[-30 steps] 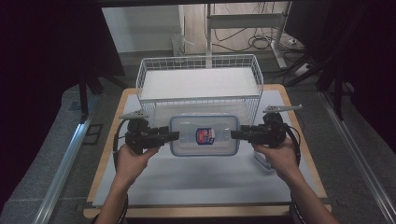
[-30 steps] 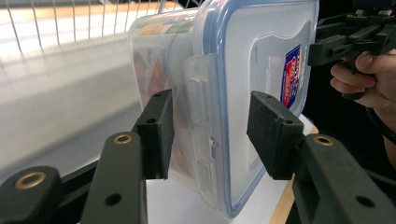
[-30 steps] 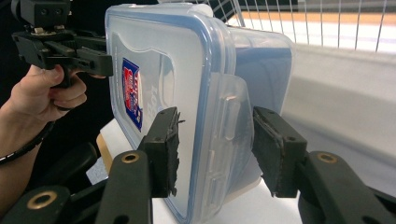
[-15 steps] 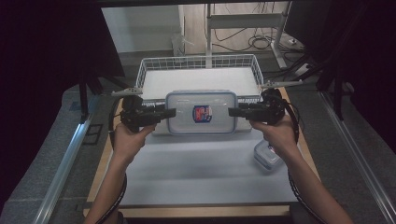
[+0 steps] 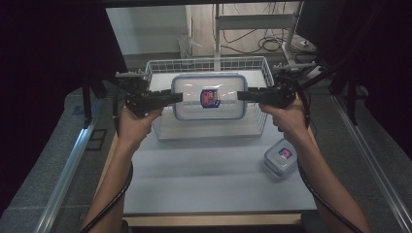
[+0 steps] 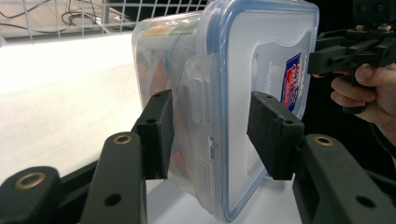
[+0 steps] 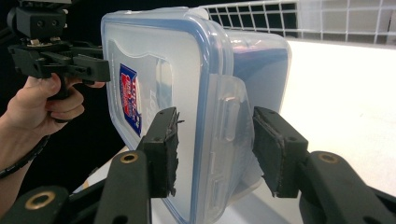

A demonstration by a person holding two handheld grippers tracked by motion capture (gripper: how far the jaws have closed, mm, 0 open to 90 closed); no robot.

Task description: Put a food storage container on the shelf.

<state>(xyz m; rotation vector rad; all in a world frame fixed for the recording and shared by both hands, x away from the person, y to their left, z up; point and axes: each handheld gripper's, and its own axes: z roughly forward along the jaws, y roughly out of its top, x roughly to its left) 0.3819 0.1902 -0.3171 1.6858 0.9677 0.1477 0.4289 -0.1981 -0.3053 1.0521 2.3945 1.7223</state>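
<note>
1. Left tongs clamp one short end of the big lidded container.
2. Right tongs clamp the other end.
3. Container's held up over the wire basket, off the bench.

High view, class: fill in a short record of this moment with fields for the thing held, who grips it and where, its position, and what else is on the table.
Held thing: large lidded container, clear with a blue seal and a red and blue label
Left grip: left hand-held gripper shut on its left end clasp
Right grip: right hand-held gripper shut on its right end clasp
Position: held in the air over the wire basket, lid up
Also on table: small lidded container, at the right, in front of the basket
</note>
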